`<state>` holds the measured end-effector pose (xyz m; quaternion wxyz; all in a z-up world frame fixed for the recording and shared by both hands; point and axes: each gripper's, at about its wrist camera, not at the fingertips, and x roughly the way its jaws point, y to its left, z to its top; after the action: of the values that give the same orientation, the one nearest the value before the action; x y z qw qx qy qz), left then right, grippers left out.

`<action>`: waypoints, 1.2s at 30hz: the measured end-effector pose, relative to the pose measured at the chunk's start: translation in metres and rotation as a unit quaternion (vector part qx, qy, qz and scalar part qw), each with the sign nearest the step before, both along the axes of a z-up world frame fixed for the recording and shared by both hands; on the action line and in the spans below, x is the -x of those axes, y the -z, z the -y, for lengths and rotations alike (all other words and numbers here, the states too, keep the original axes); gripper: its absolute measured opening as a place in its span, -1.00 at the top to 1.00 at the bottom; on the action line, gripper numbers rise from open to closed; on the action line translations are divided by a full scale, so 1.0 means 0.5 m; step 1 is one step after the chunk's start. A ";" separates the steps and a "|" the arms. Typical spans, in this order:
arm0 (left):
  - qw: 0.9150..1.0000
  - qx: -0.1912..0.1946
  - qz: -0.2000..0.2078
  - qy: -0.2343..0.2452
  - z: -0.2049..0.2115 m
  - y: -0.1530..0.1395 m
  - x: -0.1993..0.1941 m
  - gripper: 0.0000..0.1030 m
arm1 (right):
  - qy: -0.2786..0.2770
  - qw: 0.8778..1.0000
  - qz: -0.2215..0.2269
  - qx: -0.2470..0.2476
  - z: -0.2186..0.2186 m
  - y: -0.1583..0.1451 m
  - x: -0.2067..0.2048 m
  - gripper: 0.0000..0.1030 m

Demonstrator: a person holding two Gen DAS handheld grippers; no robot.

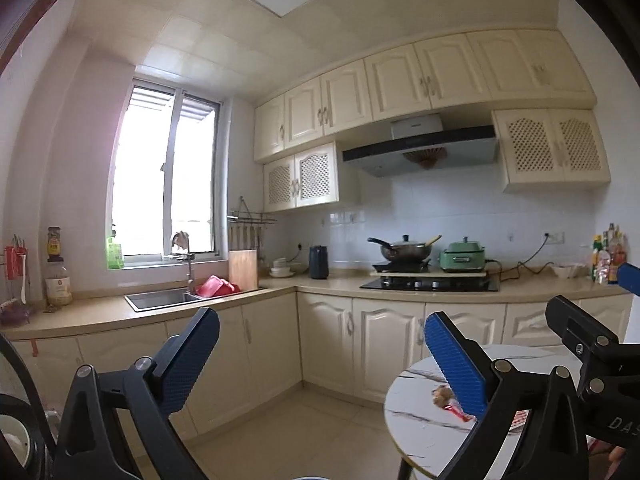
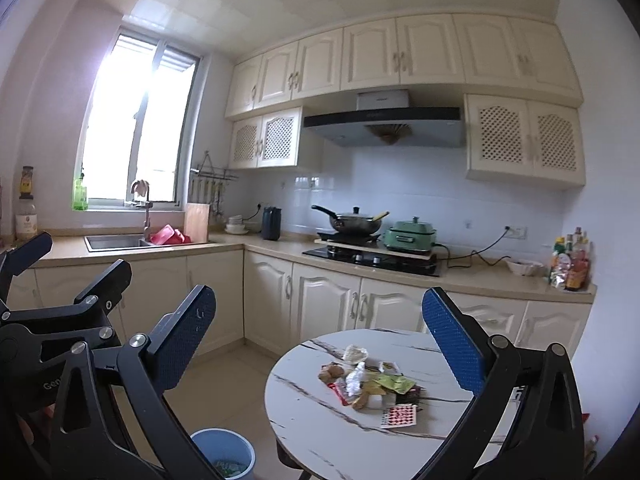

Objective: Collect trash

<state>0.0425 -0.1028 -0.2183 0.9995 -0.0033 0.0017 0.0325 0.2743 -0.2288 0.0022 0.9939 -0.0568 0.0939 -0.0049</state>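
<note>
While my left camera looks across the kitchen, my left gripper point(image 1: 320, 364) hangs apart, gripping nothing, beside the bench point(image 1: 416, 432). From the right camera, my right gripper point(image 2: 320, 340) is apart above trash point(image 2: 370, 386) on the bench; bin point(image 2: 224, 458) below.

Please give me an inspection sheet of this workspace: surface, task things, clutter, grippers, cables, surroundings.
Surface: round marble-look table.
Job's things: trash pile heaped mid-table; blue bin on the floor left of the table, some litter inside.
Clutter: nothing seen beyond the trash.
Grippers: left gripper and right gripper both open, empty.
Cables: black cord on the counter by the green cooker.
Surroundings: wok on the stove, sink under the window.
</note>
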 end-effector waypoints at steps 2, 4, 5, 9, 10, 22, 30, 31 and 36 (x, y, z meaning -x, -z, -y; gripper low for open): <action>1.000 0.000 0.001 0.005 0.009 0.006 -0.002 -0.97 | 0.005 1.000 0.001 0.000 0.012 0.002 0.000 -1.00; 1.000 -0.003 -0.001 0.011 0.021 0.013 0.002 -0.97 | 0.011 1.000 0.001 -0.001 0.027 0.004 0.002 -1.00; 1.000 -0.004 -0.002 0.014 0.023 0.005 -0.007 -0.97 | 0.015 1.000 0.000 -0.001 0.035 0.007 0.001 -1.00; 1.000 -0.009 -0.009 0.028 0.045 0.003 -0.039 -0.97 | 0.033 0.999 -0.008 -0.006 0.072 0.019 -0.009 -1.00; 0.999 -0.011 -0.013 0.031 0.052 0.000 -0.051 -0.97 | 0.038 0.999 -0.011 -0.009 0.081 0.024 -0.012 -1.00; 0.988 -0.040 -0.107 0.101 0.113 -0.083 -0.299 -0.99 | 0.100 0.991 -0.070 -0.046 0.237 0.104 -0.093 -1.00; 0.961 -0.017 -0.241 0.132 0.120 -0.056 -0.522 -0.99 | 0.155 0.974 -0.150 -0.072 0.365 0.220 -0.182 -1.00; 0.958 -0.018 -0.252 0.135 0.126 -0.057 -0.542 -0.99 | 0.158 0.970 -0.167 -0.078 0.381 0.245 -0.199 -1.00; 0.941 -0.023 -0.302 0.154 0.180 -0.067 -0.677 -0.99 | 0.164 0.956 -0.227 -0.089 0.427 0.333 -0.258 -1.00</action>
<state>0.3808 -0.1929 -0.1850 0.9446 0.0301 0.3029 -0.1226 0.4035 -0.4423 -0.1641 0.9328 0.0483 0.3256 -0.1468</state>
